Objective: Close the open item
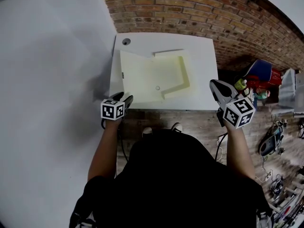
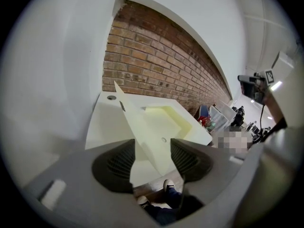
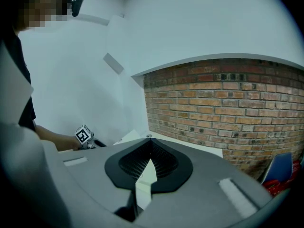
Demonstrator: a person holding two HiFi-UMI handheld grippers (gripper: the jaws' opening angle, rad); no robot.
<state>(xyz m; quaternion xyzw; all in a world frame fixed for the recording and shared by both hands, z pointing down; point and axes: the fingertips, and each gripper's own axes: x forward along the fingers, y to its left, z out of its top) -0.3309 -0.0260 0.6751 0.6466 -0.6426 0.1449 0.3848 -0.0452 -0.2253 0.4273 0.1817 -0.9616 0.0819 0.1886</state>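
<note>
Lid, pale yellow, stands raised over a recess in the white counter. Only the left gripper view shows its thin edge between the left tongs, whose jaws are parted and seem clear of it. The right tongs are closed on nothing. The lid's hinge is hard to make out.

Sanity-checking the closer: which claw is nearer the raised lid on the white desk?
Left. The left claw is at the lid's front-left corner, with the lid edge between its open jaws, not gripped. The right claw hangs by the desk's front-right corner, clear of the lid.
</note>
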